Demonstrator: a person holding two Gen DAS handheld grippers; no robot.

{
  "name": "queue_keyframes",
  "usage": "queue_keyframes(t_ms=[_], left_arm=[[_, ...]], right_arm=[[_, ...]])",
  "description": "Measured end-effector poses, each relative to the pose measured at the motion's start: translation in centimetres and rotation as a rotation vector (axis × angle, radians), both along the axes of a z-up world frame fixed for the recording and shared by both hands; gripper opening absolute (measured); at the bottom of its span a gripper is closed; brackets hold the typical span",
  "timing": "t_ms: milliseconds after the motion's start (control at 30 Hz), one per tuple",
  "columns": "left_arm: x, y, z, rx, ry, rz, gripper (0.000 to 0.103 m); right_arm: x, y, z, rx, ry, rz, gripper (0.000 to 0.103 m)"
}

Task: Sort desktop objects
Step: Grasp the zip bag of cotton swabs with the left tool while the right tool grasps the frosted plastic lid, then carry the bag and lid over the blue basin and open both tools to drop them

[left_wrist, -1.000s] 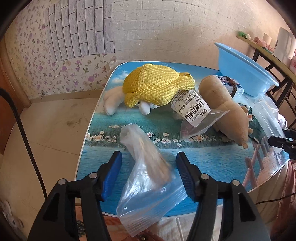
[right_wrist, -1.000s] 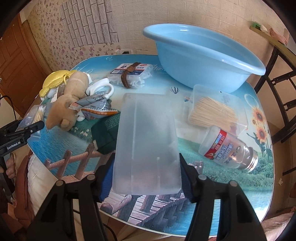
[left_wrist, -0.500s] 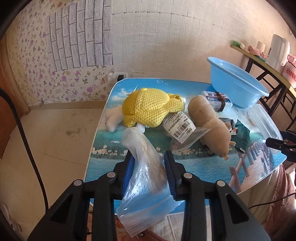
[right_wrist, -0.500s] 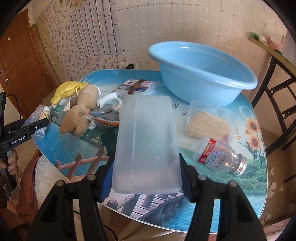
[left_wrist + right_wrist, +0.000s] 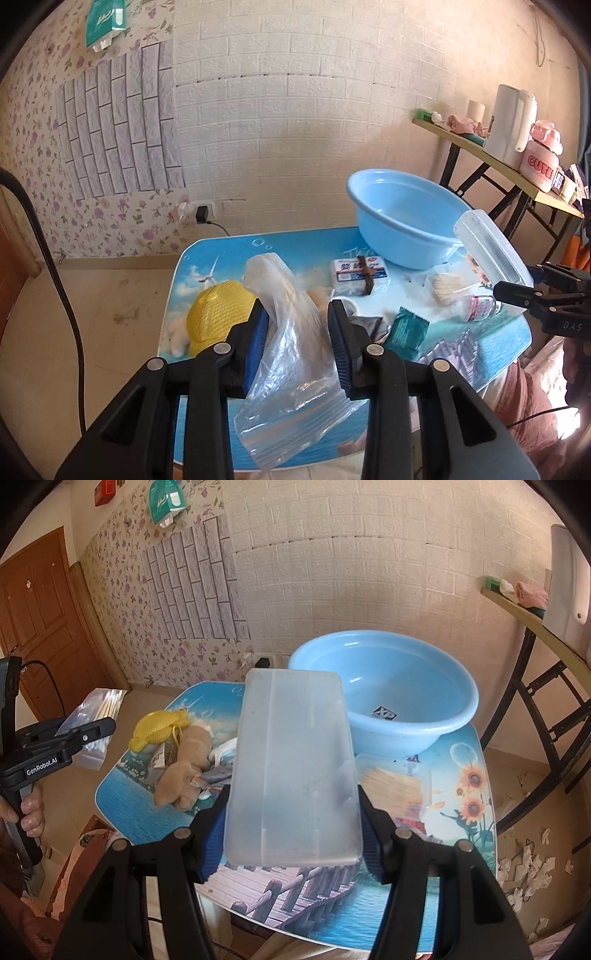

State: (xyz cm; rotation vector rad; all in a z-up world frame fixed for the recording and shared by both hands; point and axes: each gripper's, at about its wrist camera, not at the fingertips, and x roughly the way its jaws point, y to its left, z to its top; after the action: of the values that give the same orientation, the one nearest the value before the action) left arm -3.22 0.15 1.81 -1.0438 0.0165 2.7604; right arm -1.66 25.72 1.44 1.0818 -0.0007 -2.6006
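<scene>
Transport seems the step in hand: left gripper [image 5: 297, 334] is closed on the plastic bag [image 5: 291, 354], right gripper [image 5: 291, 823] clamps the clear box [image 5: 291, 771], both raised over the desk [image 5: 458, 775]. Next, probably lowering them into the blue basin [image 5: 406, 686].

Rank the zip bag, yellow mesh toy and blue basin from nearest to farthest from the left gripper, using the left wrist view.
1. Zip bag: clamped between the left gripper's jaws.
2. Yellow mesh toy: just past the jaws, to the left.
3. Blue basin: at the table's far right.
</scene>
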Motion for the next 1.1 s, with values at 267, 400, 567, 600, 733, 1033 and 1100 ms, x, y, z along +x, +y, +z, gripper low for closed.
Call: queue_keyframes(t_ms=[267, 400, 567, 600, 733, 1033, 1100], left_arm=[[-4.3, 5.7, 1.9, -0.006, 0.023, -0.117, 0.032], [-6.9, 8.4, 2.0, 0.003, 0.023, -0.158, 0.032], [-10.1, 11.5, 1.9, -0.001, 0.029, -0.206, 0.032], [-10.7, 12.0, 1.9, -0.005, 0.031, -0.215, 0.032], [-12.6, 13.1, 1.9, -0.02, 0.041, -0.226, 0.032], [-12.1, 8.9, -1.3, -0.058, -0.049, -0.112, 0.035], [-11.3, 7.7, -2.3, -0.042, -0.093, -0.099, 0.045]], right_arm=[[-3.6, 3.2, 0.5, 0.006, 0.022, -0.066, 0.06], [-6.0, 4.3, 0.2, -0.006, 0.02, -0.079, 0.06], [-8.7, 5.1, 0.0, -0.02, 0.041, -0.068, 0.06], [-9.2, 5.2, -0.1, -0.024, 0.042, -0.065, 0.06], [-11.2, 5.8, -0.7, -0.027, 0.036, -0.068, 0.06], [-13.0, 6.6, -2.2, -0.057, 0.014, -0.077, 0.06], [-12.8, 6.6, -2.3, -0.057, 0.011, -0.078, 0.06]])
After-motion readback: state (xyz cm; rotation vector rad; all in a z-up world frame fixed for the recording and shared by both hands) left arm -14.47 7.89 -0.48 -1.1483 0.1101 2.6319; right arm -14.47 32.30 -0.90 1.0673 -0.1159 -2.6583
